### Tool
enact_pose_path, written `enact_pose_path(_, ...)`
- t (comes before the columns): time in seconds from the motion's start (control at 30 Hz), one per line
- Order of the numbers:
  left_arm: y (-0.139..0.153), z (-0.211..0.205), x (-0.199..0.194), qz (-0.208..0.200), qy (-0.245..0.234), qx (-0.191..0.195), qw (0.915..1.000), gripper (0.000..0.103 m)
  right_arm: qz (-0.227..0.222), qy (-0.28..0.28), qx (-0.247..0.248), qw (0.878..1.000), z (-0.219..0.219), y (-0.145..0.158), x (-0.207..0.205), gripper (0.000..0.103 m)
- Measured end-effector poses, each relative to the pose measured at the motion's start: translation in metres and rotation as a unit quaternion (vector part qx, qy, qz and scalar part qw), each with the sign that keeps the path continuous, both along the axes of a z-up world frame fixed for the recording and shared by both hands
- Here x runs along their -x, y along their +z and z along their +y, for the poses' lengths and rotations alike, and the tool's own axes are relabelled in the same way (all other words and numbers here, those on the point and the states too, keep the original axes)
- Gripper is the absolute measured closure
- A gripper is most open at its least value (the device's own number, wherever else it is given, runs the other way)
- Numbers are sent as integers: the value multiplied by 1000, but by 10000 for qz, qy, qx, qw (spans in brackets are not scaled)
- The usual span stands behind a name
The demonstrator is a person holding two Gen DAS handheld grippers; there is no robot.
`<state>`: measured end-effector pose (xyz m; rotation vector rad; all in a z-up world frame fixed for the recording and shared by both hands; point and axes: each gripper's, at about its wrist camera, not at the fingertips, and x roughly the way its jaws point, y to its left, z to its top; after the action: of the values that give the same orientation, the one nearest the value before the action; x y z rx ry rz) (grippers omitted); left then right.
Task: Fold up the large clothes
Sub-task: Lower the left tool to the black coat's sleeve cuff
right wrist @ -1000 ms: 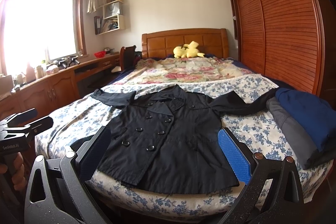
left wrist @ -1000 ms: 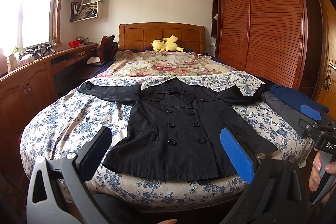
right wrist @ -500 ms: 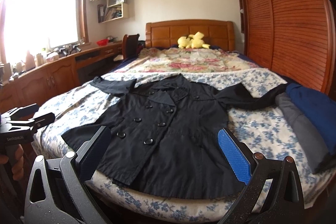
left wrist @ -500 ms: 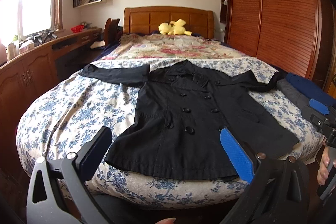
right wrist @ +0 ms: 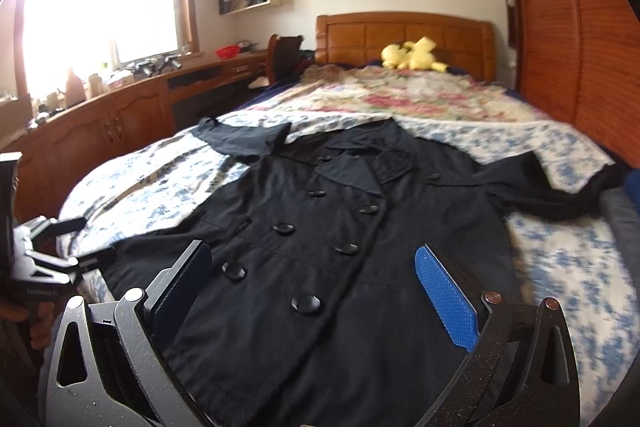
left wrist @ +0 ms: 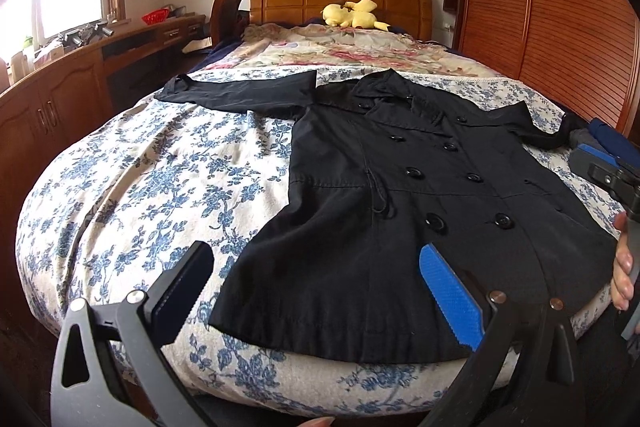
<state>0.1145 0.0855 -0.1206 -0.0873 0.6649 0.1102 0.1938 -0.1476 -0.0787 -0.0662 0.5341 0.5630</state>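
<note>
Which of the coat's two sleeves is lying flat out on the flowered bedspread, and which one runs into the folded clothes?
The sleeve on the window side lies flat on the bedspread. The other sleeve, on the wardrobe side, reaches the folded clothes.

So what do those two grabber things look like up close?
Both are alike. The left gripper and the right gripper each have a dark grey plastic frame with triangle-shaped cut-outs and small silver bolts. Each carries two flat fingers: one pad looks black, the other is bright blue with a bumpy, toothed texture. The right one's frame is speckled with dust. No cables or sleeves show.
</note>
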Motion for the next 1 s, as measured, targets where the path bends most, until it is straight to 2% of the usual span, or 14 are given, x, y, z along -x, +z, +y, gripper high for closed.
enact_pose_path(0.07,-3,5,-7,31,13,-21,10000,0,-31,83,54,9999,10,-1,-12,0)
enact_pose_path(0.13,-10,15,-14,83,27,186,9998,0,-47,183,92,9998,21,-1,-24,0)
enact_pose_path(0.23,-19,27,-22,191,152,280,9993,0,161,503,-45,9986,38,-7,-47,0)
enact_pose_path(0.47,-27,49,-30,413,393,209,9982,0,443,750,191,9960,83,-44,-91,0)
enact_pose_path(0.57,-24,61,-38,532,424,182,9975,0,559,830,167,9948,83,-60,-95,0)
enact_pose_path(0.67,-21,74,-49,540,465,116,9974,0,887,979,7,9912,77,-69,-99,0)
enact_pose_path(1.0,-23,124,-122,701,654,613,9935,1,750,889,187,9930,79,-76,-91,0)
